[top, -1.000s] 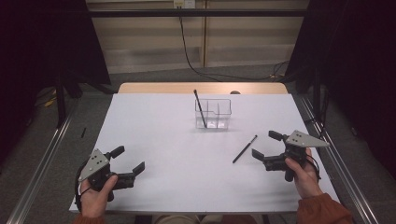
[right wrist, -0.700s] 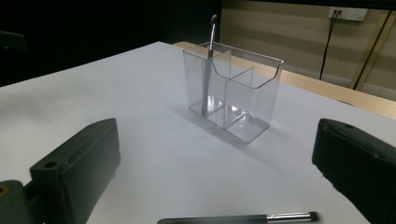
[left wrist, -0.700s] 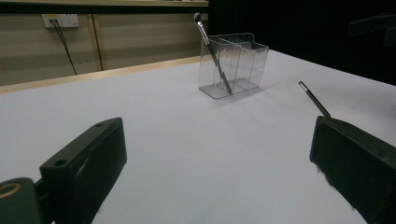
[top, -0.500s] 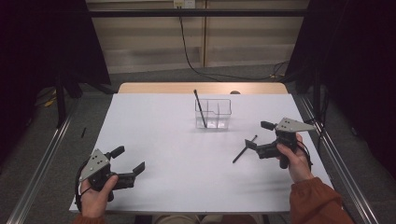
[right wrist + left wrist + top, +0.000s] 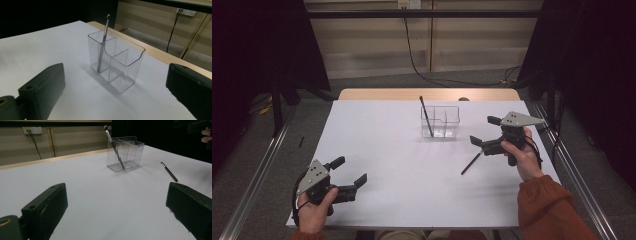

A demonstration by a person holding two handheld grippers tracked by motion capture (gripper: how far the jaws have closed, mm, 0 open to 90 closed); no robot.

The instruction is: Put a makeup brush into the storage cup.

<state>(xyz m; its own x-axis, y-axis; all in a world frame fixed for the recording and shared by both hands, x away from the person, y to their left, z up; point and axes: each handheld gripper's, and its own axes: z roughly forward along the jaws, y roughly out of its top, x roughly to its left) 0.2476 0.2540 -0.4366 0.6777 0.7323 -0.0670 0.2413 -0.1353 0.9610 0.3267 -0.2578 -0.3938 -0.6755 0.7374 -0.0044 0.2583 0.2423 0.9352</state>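
Right hand-held gripper [image 5: 484, 133] is held with its jaws spread wide and nothing between them, just above the desk [image 5: 387, 145] and close to the upper end of the loose pen [image 5: 471, 163], which lies flat on the white surface, slanted, in front and to the right of the clear organizer [image 5: 440, 121]. One brush [image 5: 426, 116] is already leaned in the organizer's left compartment. The left hand-held gripper [image 5: 349, 174] is also kept wide and empty, resting near the front left corner, well apart from everything else.

Several risks can be judged from this. A thin, round pen lying flat is hard to pinch: if the jaws are closed off-centre, it may be rolled or flicked away across the smooth desk. If the pen is gripped near one end, it may be swung in the jaws and missed against the organizer's rim. The light organizer could be nudged or tipped by a careless approach, since it is not being steadied.
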